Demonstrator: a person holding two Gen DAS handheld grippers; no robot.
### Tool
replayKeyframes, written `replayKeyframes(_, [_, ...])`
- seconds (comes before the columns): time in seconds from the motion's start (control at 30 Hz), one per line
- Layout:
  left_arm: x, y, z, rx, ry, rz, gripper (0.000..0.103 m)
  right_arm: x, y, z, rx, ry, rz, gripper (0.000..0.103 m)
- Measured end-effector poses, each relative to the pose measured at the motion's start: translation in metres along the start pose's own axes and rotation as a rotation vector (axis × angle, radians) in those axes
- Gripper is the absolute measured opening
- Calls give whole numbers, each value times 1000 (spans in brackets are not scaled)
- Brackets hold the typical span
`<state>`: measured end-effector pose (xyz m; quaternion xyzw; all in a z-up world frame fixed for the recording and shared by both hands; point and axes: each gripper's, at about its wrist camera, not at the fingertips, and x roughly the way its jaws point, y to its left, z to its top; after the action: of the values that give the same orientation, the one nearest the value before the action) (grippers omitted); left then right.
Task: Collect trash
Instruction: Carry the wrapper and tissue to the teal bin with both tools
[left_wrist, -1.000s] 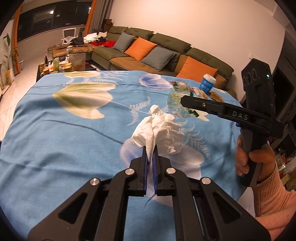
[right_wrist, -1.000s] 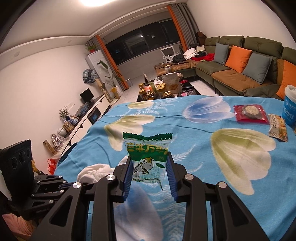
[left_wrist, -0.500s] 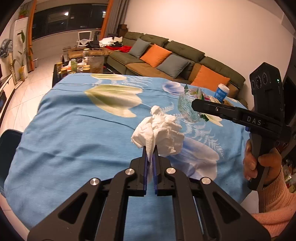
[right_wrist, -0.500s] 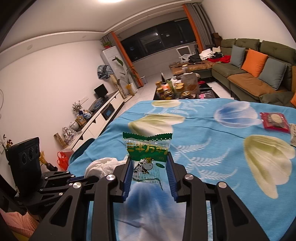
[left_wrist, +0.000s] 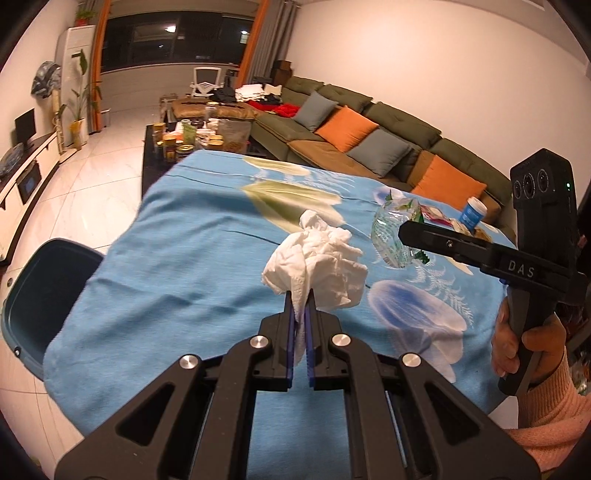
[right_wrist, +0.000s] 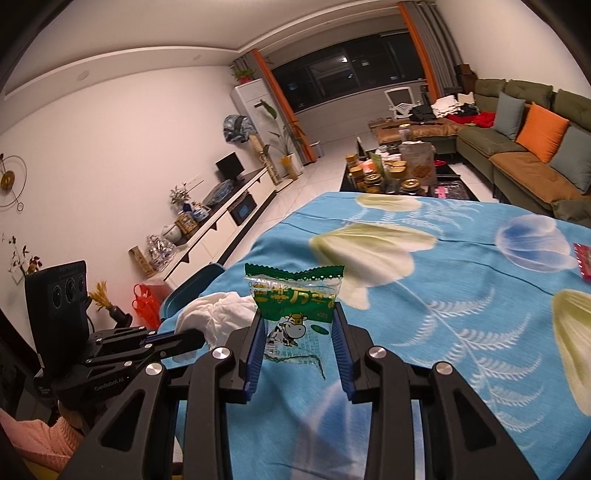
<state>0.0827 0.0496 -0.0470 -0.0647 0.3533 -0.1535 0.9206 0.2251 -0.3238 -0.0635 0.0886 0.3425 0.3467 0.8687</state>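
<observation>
The left gripper (left_wrist: 300, 295) is clamping shut on a crumpled tissue (left_wrist: 317, 266); the right gripper (right_wrist: 298, 314) is pinching a green snack wrapper (right_wrist: 295, 295) between part-open jaws. Either could be slipping loose short of the dark bin (left_wrist: 33, 295) at nine o'clock, being light and thinly gripped.

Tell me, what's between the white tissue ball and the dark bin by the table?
Only bare blue tablecloth lies between the crumpled tissue and the dark bin, as the left wrist view shows.
</observation>
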Motion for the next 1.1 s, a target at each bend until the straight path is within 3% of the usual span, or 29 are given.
replayKeyframes(1.1, [-52,94,-13,-181,-83,206,5,88,88,27,-155,121,164,32])
